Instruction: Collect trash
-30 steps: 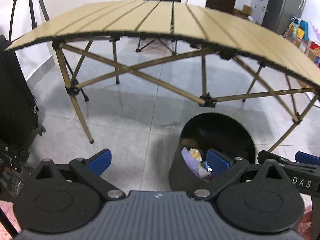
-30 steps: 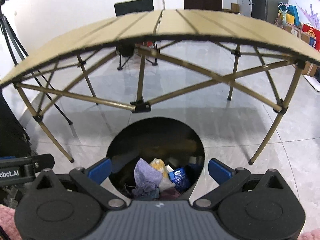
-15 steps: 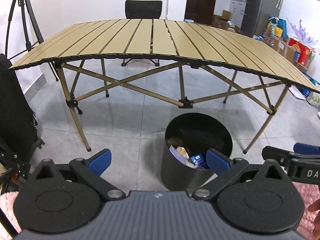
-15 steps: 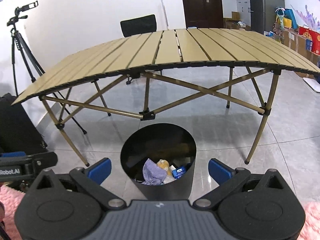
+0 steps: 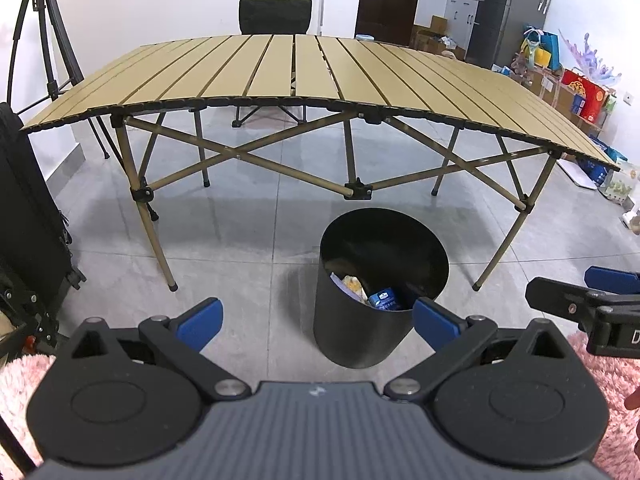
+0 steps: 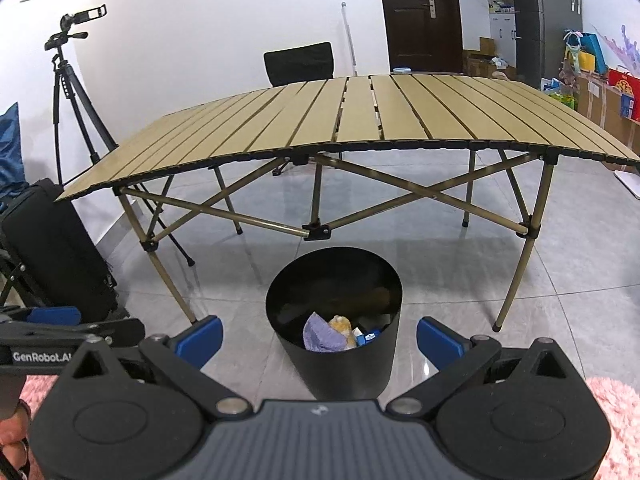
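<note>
The black trash bin stands upright on the grey tiled floor, just in front of the folding slatted table and close to the central joint of its crossed legs. Inside the bin, low against its near wall, lies the collected trash — a crumpled purple tissue, a yellowish wad beside it, and a small blue packet; from the left wrist view the blue packet shows just under the bin's near rim. The right gripper is held above and on the near side of the bin, its blue-padded fingers spread wide to either side of the bin with nothing between them. The left gripper is likewise released and holding nothing — its fingers are parted, with the bin seen toward the right-hand one. Each gripper shows at the edge of the other's view, to either side of the bin. Beyond the table from the bin stands a black chair, and farther back a dark door. Left of the bin are a black case and a tripod. Pink fuzzy fabric fills the lower corners.
</note>
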Demonstrator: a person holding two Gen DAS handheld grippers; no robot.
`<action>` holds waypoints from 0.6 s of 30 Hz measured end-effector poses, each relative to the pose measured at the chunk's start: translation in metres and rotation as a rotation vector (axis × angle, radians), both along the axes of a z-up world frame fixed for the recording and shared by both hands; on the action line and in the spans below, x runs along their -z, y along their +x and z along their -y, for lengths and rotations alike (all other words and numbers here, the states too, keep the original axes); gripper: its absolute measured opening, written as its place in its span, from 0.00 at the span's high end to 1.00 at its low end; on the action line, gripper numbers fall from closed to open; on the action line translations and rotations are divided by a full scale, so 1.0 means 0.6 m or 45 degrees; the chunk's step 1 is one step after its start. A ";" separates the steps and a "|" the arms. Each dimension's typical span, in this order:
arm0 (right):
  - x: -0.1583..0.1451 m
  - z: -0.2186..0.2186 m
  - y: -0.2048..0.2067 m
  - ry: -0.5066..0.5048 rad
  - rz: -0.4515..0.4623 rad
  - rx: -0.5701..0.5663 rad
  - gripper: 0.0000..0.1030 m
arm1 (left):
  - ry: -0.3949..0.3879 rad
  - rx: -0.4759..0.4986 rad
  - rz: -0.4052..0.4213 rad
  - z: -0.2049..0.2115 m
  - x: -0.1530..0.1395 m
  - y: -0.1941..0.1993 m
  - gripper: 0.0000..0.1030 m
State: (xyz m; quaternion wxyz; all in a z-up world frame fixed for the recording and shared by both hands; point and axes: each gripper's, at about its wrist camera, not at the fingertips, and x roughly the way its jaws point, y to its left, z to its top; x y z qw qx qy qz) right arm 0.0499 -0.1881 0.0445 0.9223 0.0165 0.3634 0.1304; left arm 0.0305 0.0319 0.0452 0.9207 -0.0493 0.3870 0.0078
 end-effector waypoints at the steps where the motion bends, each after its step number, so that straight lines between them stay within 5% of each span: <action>1: 0.000 -0.001 -0.002 -0.001 0.001 -0.003 0.00 | 0.000 0.000 0.000 0.000 0.000 -0.001 0.00; 18: -0.007 -0.002 -0.009 -0.011 0.022 -0.016 0.00 | 0.008 0.006 0.022 0.002 -0.008 -0.010 0.00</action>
